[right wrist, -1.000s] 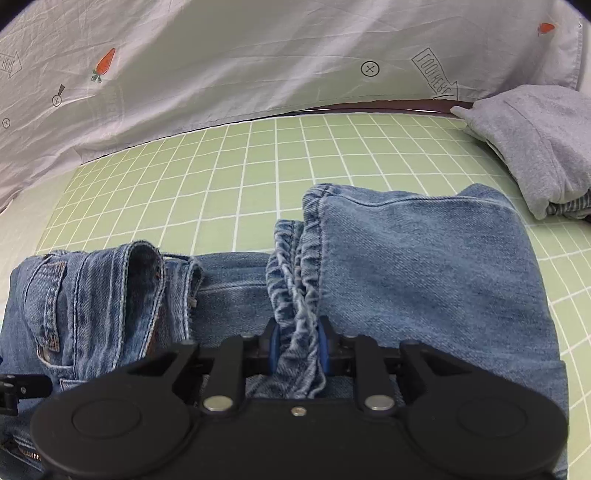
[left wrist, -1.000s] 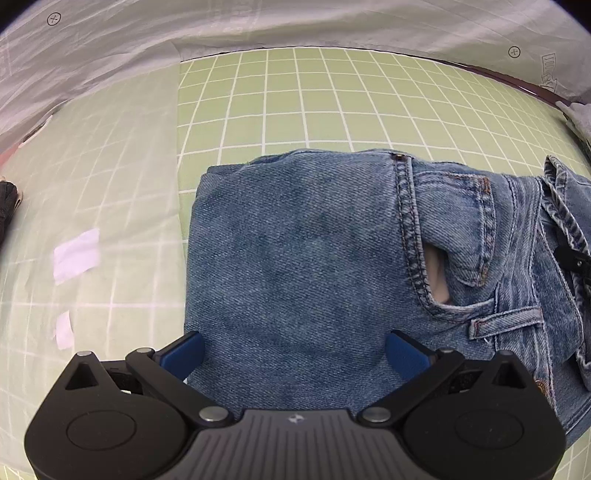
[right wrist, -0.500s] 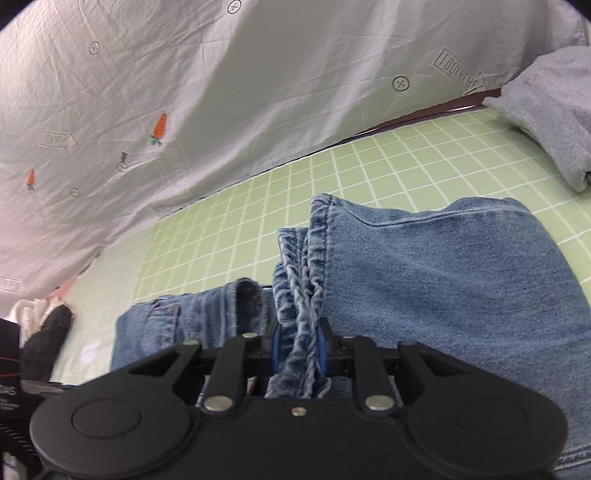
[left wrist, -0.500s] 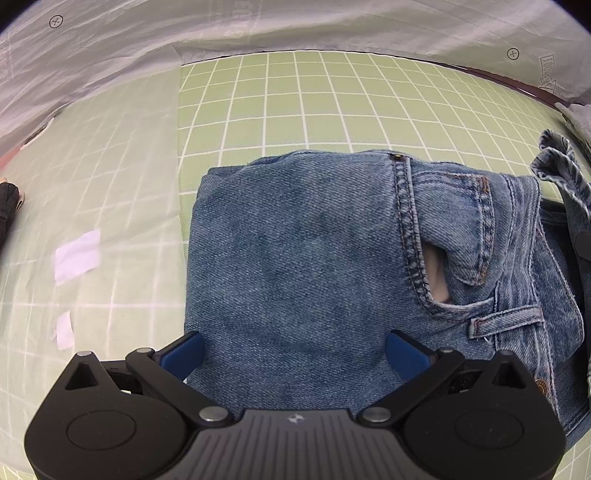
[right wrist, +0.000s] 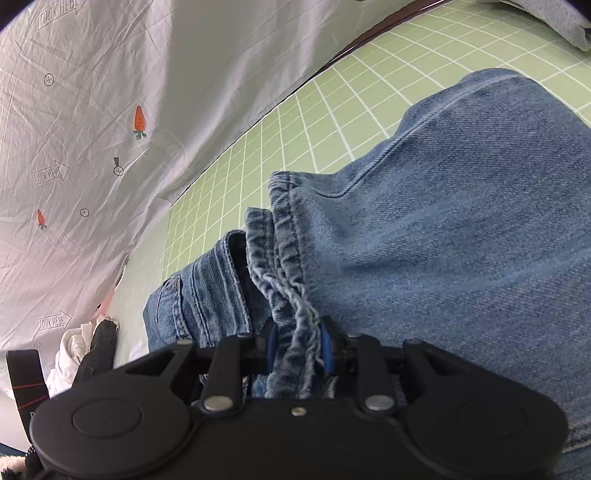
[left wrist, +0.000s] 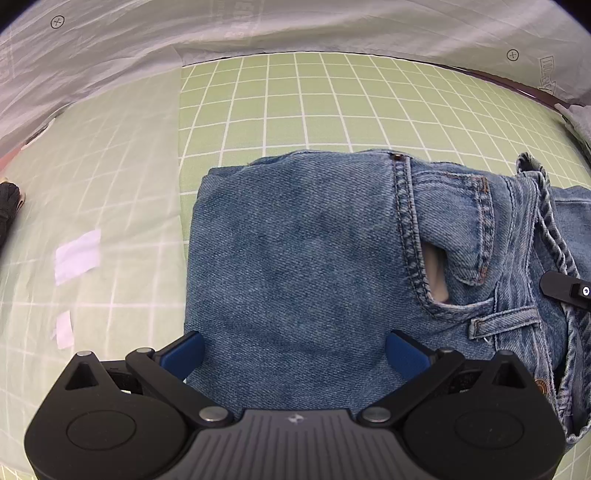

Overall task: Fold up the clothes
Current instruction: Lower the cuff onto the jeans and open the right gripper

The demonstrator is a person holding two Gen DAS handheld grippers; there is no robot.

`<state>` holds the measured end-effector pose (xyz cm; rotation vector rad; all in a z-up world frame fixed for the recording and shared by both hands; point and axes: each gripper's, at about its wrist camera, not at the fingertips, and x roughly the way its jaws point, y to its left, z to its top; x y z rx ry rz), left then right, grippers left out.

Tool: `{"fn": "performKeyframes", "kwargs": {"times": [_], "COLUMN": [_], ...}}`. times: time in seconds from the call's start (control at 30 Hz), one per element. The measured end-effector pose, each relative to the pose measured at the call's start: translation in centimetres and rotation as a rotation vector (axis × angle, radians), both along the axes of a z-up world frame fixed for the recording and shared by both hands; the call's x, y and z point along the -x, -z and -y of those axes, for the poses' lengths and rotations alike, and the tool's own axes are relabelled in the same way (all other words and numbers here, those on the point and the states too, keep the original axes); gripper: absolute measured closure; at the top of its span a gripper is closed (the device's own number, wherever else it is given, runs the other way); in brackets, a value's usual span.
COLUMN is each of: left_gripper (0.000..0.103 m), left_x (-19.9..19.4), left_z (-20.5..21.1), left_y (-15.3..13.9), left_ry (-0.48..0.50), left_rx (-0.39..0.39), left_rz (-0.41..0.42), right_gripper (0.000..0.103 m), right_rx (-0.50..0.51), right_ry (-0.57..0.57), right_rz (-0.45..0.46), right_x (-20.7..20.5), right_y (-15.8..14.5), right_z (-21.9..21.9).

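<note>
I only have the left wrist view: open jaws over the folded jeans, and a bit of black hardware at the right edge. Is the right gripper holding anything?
Observer: Yes. The right gripper is shut on the bunched hem of the jeans.
Operator: Is anything else lying on the mat?
Observer: A grey garment lies at the far edge of the green grid mat, apart from the jeans.
Operator: Anything off the mat to the left?
Observer: A heap of white and black cloth lies beside the mat, under the carrot-print sheet.
</note>
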<state>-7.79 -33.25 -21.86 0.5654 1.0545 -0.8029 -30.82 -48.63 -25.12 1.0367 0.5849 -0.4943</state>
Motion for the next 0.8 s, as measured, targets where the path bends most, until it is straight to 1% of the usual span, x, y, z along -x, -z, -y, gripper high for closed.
{"fn": "performKeyframes", "kwargs": {"times": [0.1,0.2,0.27,0.3,0.33,0.37,0.4,0.47,0.57,0.6,0.63,0.67,0.7,0.8], "left_gripper": [0.000,0.000,0.000,0.000,0.000,0.000,0.000,0.000,0.000,0.000,0.000,0.000,0.000,0.000], "left_x": [0.1,0.2,0.2,0.2,0.2,0.1,0.1,0.1,0.0,0.0,0.0,0.0,0.0,0.0], "left_z": [0.0,0.0,0.0,0.0,0.0,0.0,-0.1,0.0,0.0,0.0,0.0,0.0,0.0,0.0], "left_y": [0.1,0.2,0.2,0.2,0.2,0.2,0.2,0.2,0.1,0.1,0.1,0.1,0.1,0.1], "left_ry": [0.000,-0.001,-0.001,-0.001,0.000,0.001,0.002,0.002,0.001,0.002,0.002,0.002,0.002,0.001], "left_rx": [0.002,0.002,0.002,0.003,0.003,0.003,0.004,0.004,0.004,0.004,0.004,0.004,0.004,0.004], "left_rz": [0.000,0.001,0.000,0.000,-0.001,-0.002,-0.002,-0.003,-0.002,-0.002,-0.002,-0.002,-0.002,-0.002], "right_gripper": [0.070,0.060,0.045,0.041,0.035,0.029,0.026,0.014,0.010,0.006,0.000,0.000,0.000,0.000], "right_rx": [-0.011,-0.018,-0.021,-0.023,-0.023,-0.008,0.008,0.078,0.151,0.177,0.215,0.254,0.298,0.414], "right_ry": [0.004,-0.005,-0.018,-0.024,-0.032,-0.037,-0.041,-0.026,0.024,0.052,0.084,0.117,0.148,0.200], "right_rz": [-0.002,-0.013,-0.017,-0.019,-0.027,-0.042,-0.056,-0.065,-0.055,-0.060,-0.084,-0.110,-0.156,-0.359], "right_x": [0.1,0.1,-0.1,-0.1,-0.1,-0.1,-0.1,0.4,1.8,2.4,2.9,3.5,4.1,5.3], "right_y": [0.0,-0.3,-0.6,-0.8,-1.0,-1.4,-1.9,-3.4,-5.3,-5.8,-6.1,-6.4,-6.5,-5.6], "right_z": [0.0,0.0,-0.2,-0.2,-0.3,-0.3,-0.3,-0.2,0.7,1.2,1.6,2.1,2.5,3.5]}}
